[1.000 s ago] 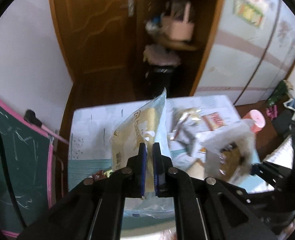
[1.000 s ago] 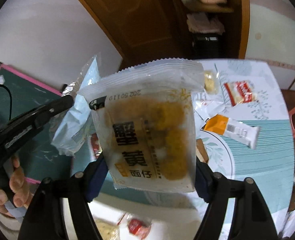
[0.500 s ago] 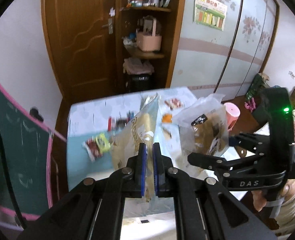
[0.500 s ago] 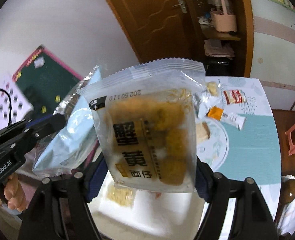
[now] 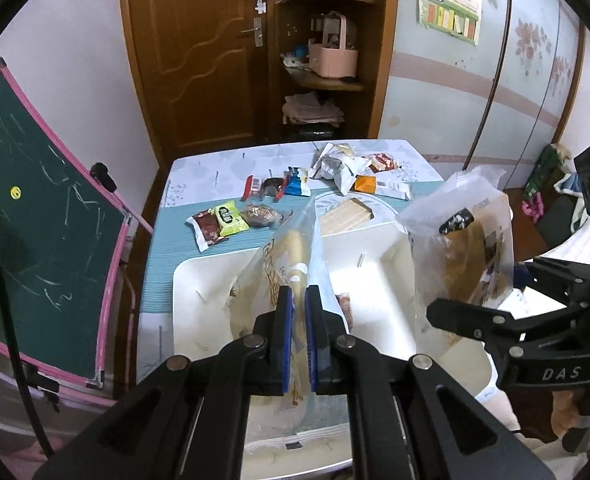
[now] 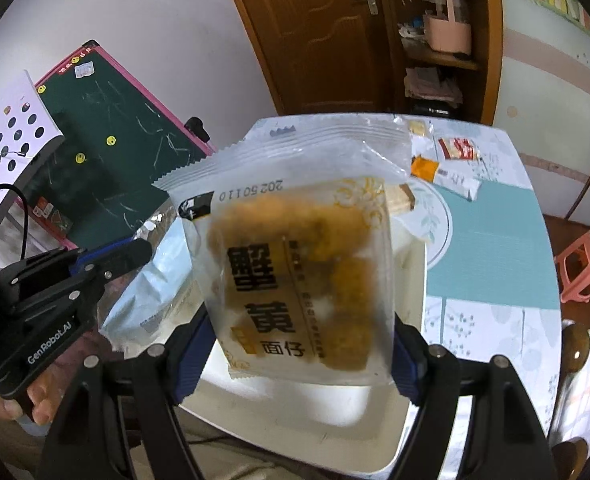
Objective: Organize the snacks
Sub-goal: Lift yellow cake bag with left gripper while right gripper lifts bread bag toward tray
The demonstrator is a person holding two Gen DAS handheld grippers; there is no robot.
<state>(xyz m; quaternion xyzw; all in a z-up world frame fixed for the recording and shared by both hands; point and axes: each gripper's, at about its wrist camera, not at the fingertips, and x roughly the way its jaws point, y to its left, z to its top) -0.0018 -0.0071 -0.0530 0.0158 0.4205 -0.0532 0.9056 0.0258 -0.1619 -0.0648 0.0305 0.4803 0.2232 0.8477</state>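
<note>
Your left gripper (image 5: 298, 340) is pinched fully shut on the thin edge of a gold-printed snack bag (image 5: 291, 264), so the bag stands edge-on between the blue pads and hangs over the white tray (image 5: 199, 280). Your right gripper (image 6: 295, 354) stands wide, its pads pressed against both sides of a clear packet of yellow fried pieces (image 6: 299, 256) — a broad hold that keeps the packet flat and upright (its print faces the camera). Both bags hover above the tray, which I judge to be where they belong; neither rests in it yet. Beyond the tray, loose snack packets (image 5: 231, 220) lie scattered on the table (image 5: 163, 240) — apparently awaiting sorting.
</note>
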